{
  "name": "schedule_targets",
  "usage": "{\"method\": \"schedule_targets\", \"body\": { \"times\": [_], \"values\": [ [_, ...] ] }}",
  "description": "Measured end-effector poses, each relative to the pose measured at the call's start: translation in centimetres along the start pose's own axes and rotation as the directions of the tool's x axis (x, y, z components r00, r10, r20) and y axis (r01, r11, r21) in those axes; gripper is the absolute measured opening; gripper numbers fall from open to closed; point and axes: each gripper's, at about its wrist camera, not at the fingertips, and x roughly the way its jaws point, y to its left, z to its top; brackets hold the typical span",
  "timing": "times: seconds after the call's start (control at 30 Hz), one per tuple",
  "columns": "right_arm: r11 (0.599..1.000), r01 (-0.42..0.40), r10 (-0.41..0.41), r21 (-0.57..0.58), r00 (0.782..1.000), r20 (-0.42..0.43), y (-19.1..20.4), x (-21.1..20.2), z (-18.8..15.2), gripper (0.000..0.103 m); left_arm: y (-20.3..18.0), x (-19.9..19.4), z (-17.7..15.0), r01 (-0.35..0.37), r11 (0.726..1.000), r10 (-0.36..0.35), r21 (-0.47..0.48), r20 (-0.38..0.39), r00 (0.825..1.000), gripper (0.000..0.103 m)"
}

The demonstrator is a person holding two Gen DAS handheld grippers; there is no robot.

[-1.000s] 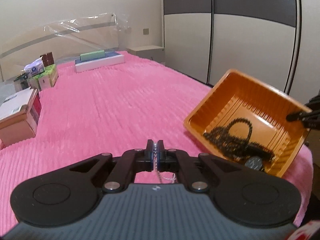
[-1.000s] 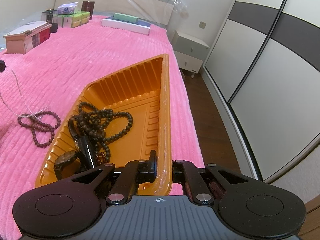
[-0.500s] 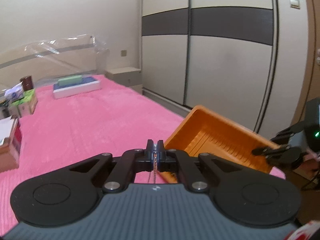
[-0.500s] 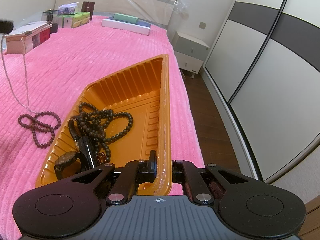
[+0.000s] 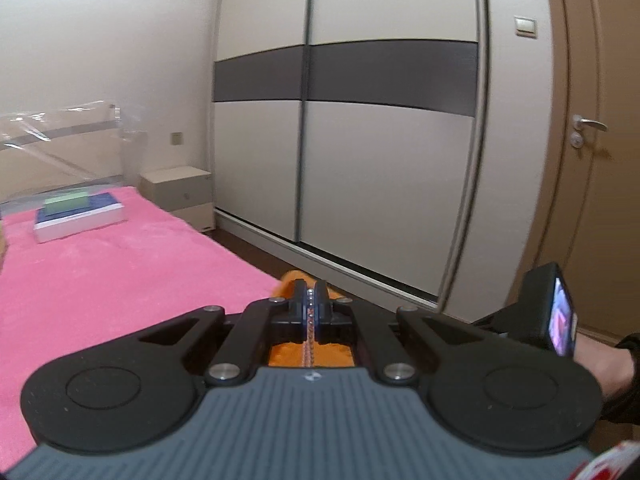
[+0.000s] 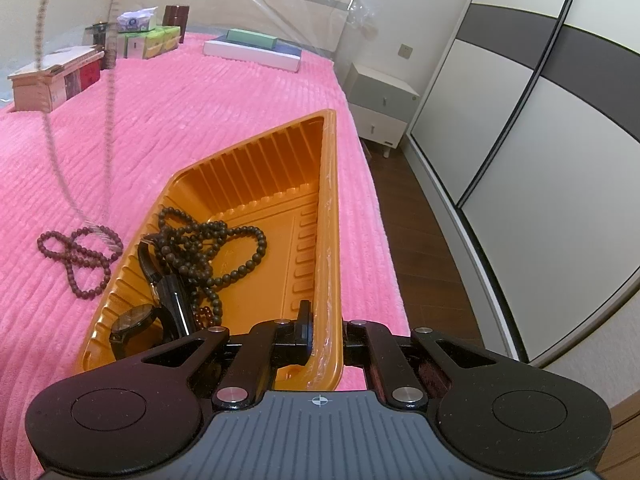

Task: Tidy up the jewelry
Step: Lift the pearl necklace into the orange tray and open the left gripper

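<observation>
Left gripper [image 5: 310,307] fingers clamping a silver chain [image 6: 107,92] dangling above the pink bed [image 6: 208,104], right gripper [image 6: 320,330] fingers pinching the orange tray [image 6: 256,160] rim

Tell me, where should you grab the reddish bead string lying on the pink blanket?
Take the reddish bead string from above, at its near loop, away from the silver chain draped across its far end. It lies flat in a loose figure-eight, so only a top-down pinch fits.

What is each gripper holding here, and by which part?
The left gripper pinches a thin silver chain at the top of its hanging loop. The right gripper clamps the orange tray by its near right rim.
</observation>
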Motion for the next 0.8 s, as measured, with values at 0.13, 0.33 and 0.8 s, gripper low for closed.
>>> {"method": "schedule_targets", "body": {
  "times": [0.13,0.33,0.8],
  "values": [
    [1.000,-0.002,0.002,0.003,1.000,0.001,-0.2,-0.1,0.1,0.005,-1.6,2.4,-0.3,0.051,0.999,-0.051,0.008,-0.037,0.998,0.002],
    [1.000,-0.007,0.007,0.008,1.000,-0.001,-0.3,0.2,-0.1,0.005,-2.4,6.4,-1.7,0.084,0.996,-0.082,0.007,-0.117,0.990,0.002],
    [1.000,-0.011,0.011,0.021,1.000,-0.006,-0.3,0.9,-0.3,0.005,-1.0,11.0,-5.8,0.083,0.994,-0.099,-0.073,-0.248,0.964,0.002]
  ]
}}
